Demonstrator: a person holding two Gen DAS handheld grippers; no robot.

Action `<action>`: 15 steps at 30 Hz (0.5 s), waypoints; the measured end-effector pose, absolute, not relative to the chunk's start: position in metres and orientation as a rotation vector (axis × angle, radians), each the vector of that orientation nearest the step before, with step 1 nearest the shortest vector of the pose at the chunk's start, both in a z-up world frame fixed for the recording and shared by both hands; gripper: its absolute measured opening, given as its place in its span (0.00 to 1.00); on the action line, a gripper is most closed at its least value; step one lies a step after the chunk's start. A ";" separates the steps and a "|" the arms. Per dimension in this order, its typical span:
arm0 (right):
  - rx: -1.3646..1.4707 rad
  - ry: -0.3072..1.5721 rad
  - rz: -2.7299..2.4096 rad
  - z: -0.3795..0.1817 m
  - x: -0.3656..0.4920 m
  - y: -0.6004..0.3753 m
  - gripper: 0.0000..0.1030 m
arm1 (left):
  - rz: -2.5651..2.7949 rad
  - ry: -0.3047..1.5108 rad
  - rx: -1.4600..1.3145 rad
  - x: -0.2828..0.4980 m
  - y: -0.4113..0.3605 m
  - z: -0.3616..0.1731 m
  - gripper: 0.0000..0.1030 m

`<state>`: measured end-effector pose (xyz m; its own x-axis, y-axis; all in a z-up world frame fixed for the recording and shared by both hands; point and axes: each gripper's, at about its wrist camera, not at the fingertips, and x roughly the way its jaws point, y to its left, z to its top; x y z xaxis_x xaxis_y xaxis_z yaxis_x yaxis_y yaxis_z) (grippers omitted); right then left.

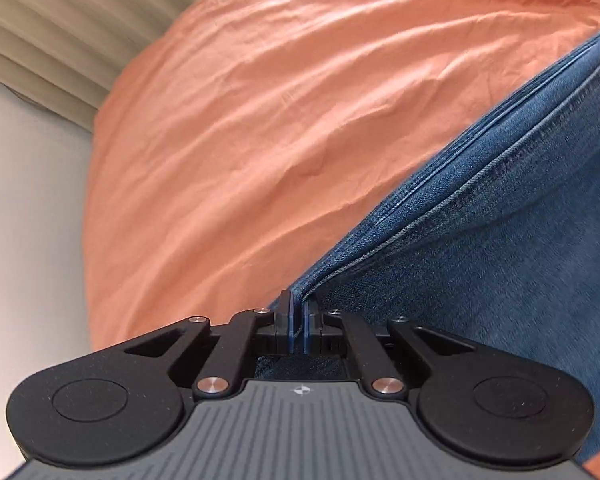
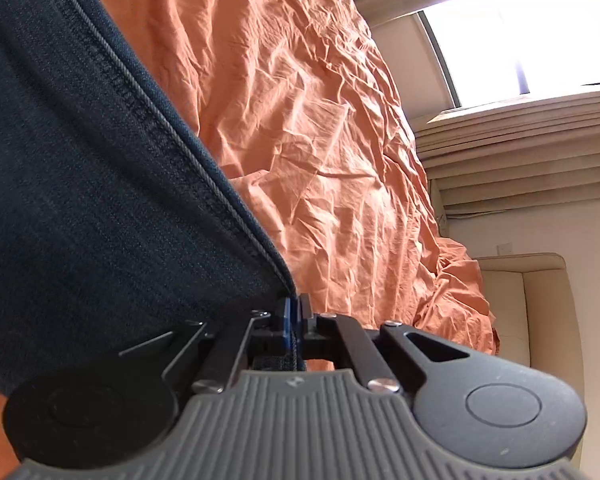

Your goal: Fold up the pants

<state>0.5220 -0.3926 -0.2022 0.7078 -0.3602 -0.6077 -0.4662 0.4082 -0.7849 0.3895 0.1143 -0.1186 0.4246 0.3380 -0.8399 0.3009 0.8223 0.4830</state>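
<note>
Blue denim pants (image 1: 500, 248) fill the right half of the left wrist view, seam edge running up to the right over an orange bed sheet (image 1: 260, 120). My left gripper (image 1: 299, 316) is shut on the pants' edge, cloth pinched between its blue pads. In the right wrist view the pants (image 2: 80, 200) look darker and cover the left side, their stitched edge slanting down to my right gripper (image 2: 294, 312), which is shut on that edge. The cloth hangs taut from both grips above the sheet (image 2: 320, 140).
The wrinkled orange sheet covers a bed. A beige pleated curtain (image 1: 48, 40) and pale wall lie beyond its left edge. In the right wrist view a bright window (image 2: 540, 40), blinds (image 2: 520, 152) and a cream padded headboard or chair (image 2: 540, 312) stand past the bed's right side.
</note>
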 end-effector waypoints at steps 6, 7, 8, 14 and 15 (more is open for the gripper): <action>-1.159 0.880 0.086 -0.245 0.552 -0.388 0.00 | 0.035 1.220 0.574 0.413 0.125 -0.158 0.04; -1.152 0.890 0.090 -0.252 0.558 -0.387 0.00 | 0.035 1.226 0.576 0.414 0.126 -0.162 0.04; -1.147 0.897 0.092 -0.257 0.559 -0.387 0.00 | 0.035 1.230 0.581 0.413 0.126 -0.165 0.04; -1.112 0.905 0.089 -0.268 0.558 -0.389 0.00 | 0.097 1.116 0.587 0.396 0.118 -0.151 0.04; -1.103 0.908 0.095 -0.264 0.555 -0.391 0.00 | 0.100 1.080 0.595 0.390 0.115 -0.141 0.04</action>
